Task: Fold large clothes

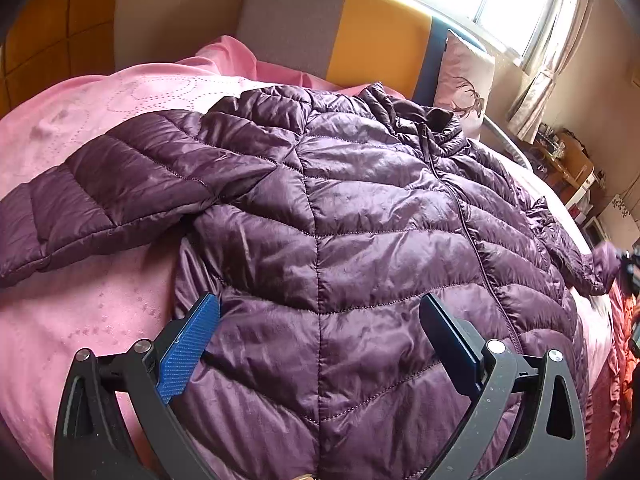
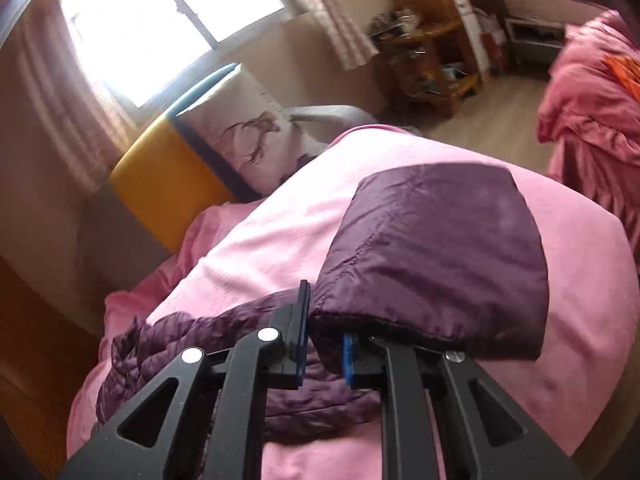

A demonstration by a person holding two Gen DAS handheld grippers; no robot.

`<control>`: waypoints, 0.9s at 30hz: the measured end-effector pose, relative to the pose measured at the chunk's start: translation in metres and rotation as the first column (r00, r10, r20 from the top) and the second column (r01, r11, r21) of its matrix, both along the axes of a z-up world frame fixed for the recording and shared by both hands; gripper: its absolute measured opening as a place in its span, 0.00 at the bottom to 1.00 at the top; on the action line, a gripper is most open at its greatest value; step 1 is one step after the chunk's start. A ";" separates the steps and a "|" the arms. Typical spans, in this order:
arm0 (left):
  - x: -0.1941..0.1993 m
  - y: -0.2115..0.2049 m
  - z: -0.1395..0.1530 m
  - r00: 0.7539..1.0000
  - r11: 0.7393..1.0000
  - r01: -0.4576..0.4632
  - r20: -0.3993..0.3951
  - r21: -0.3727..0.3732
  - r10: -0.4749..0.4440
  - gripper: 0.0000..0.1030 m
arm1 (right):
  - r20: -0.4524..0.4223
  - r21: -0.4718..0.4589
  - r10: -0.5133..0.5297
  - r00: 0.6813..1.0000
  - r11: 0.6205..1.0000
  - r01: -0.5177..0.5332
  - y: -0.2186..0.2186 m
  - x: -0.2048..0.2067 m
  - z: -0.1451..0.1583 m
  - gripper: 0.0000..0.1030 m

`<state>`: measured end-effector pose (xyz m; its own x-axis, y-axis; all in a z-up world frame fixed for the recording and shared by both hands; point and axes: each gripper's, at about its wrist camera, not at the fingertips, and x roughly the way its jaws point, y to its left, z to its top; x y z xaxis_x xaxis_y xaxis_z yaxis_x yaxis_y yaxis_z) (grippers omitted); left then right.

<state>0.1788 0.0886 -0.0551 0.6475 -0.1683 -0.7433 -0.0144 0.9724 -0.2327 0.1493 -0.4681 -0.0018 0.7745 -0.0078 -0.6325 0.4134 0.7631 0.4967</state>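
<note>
A purple quilted puffer jacket (image 1: 360,208) lies front up and zipped on the pink bed (image 1: 100,312), collar toward the headboard. Its left sleeve (image 1: 100,200) stretches out to the left. My left gripper (image 1: 320,320) is open and empty, hovering over the jacket's lower hem, with blue pads. My right gripper (image 2: 326,344) is shut on the cuff end of the right sleeve (image 2: 440,260) and holds it lifted above the bed. In the left wrist view that sleeve's end (image 1: 600,264) shows at the far right.
A grey, yellow and blue headboard (image 1: 360,40) and a pillow (image 1: 464,80) stand at the bed's far end under a bright window (image 2: 160,20). A wooden desk with clutter (image 2: 432,52) stands across the floor. A pink ruffled blanket (image 2: 592,112) lies at right.
</note>
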 end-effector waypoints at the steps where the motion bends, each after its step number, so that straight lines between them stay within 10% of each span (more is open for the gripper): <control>1: 0.000 0.001 0.001 1.000 1.000 -0.004 0.000 0.001 0.004 0.96 | 0.002 -0.020 0.060 0.998 0.998 -0.060 0.023 0.013 0.005 0.12; 8: -0.001 0.012 0.008 1.000 0.999 -0.015 0.013 -0.038 0.015 0.96 | -0.035 -0.078 0.392 0.919 0.916 -0.394 0.181 0.081 0.004 0.12; 15: 0.003 0.017 0.019 0.999 0.997 0.007 0.040 -0.073 -0.004 0.96 | -0.135 -0.115 0.632 0.764 0.755 -0.645 0.325 0.117 -0.020 0.12; 18: 0.009 0.012 0.024 0.999 0.999 0.023 0.027 -0.041 -0.022 0.96 | -0.141 -0.110 0.688 0.712 0.703 -0.702 0.359 0.120 -0.027 0.29; 20: 0.012 0.010 0.026 0.999 0.999 0.028 0.026 -0.044 -0.027 0.96 | -0.109 -0.090 0.715 0.690 0.685 -0.723 0.369 0.117 -0.028 0.62; 27: 0.039 -0.006 0.032 0.995 0.989 0.096 0.000 -0.112 -0.096 0.82 | -0.006 -0.039 0.696 0.718 0.717 -0.696 0.339 0.077 -0.023 0.79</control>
